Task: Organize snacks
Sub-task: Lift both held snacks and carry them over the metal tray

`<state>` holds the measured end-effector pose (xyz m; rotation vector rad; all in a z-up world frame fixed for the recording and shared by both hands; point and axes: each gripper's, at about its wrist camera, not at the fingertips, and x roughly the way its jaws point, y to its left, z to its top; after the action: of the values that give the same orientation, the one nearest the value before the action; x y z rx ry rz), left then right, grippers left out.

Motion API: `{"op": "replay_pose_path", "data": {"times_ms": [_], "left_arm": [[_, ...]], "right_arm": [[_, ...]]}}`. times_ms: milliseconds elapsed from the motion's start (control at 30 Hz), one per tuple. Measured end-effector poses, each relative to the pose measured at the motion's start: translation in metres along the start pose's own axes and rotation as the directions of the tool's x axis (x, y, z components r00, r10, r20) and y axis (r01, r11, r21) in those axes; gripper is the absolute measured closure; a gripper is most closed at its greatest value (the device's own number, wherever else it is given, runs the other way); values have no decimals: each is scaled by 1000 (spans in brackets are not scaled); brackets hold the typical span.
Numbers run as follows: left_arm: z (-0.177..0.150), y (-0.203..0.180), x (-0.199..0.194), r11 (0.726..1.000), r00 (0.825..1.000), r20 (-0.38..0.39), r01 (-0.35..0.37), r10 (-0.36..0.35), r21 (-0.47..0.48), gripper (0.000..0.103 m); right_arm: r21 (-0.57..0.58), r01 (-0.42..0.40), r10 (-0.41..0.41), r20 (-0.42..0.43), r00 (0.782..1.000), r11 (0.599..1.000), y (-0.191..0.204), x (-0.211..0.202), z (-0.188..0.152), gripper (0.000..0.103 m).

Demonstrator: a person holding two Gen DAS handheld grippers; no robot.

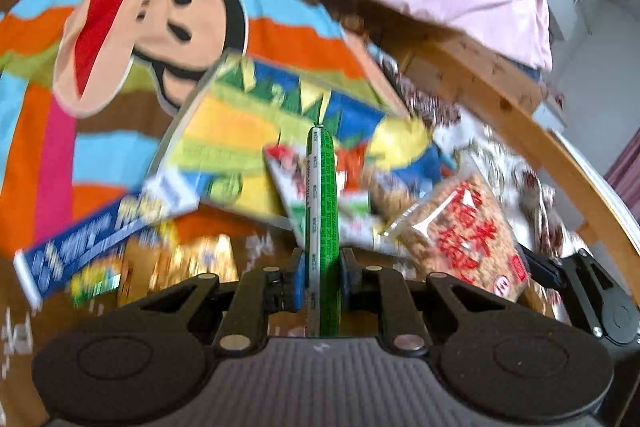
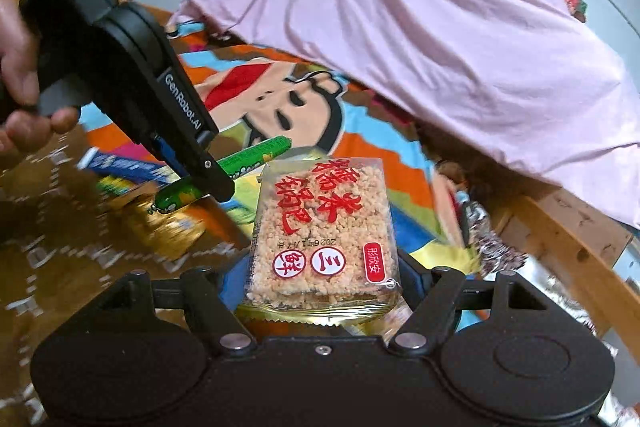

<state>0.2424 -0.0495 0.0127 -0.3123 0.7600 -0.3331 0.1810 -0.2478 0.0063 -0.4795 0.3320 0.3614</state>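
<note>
Clamping a green sausage stick [image 1: 322, 223], the left gripper [image 1: 322, 267] has its jaws nearly together on it; the stick's long axis runs straight out along the fingers, at lower centre of the left view. The right gripper [image 2: 324, 283] grips a rice-cracker pack [image 2: 326, 227] across its width, jaws wide, at centre bottom of the right view. In that view the left gripper sits upper left of the pack, close by. The other snacks lie blurred below on the striped cloth [image 1: 280, 39], so each hand probably needs its own drop spot.

Both wrist cameras sit close behind their jaws, angled down. Both views share the cartoon blanket [image 1: 120, 99] [image 2: 360, 163], seemingly blurred in places.
</note>
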Motion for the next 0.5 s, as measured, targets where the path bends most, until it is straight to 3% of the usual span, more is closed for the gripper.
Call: {"op": "replay_pose_path", "data": {"times_ms": [267, 500], "left_arm": [[52, -4, 54, 998, 997, 71, -33, 30, 49, 85], [75, 22, 109, 996, 996, 59, -67, 64, 52, 85]], "right_arm": [[82, 29, -28, -21, 999, 996, -46, 69, 12, 28], [206, -7, 20, -61, 998, 979, -65, 150, 31, 28]]}}
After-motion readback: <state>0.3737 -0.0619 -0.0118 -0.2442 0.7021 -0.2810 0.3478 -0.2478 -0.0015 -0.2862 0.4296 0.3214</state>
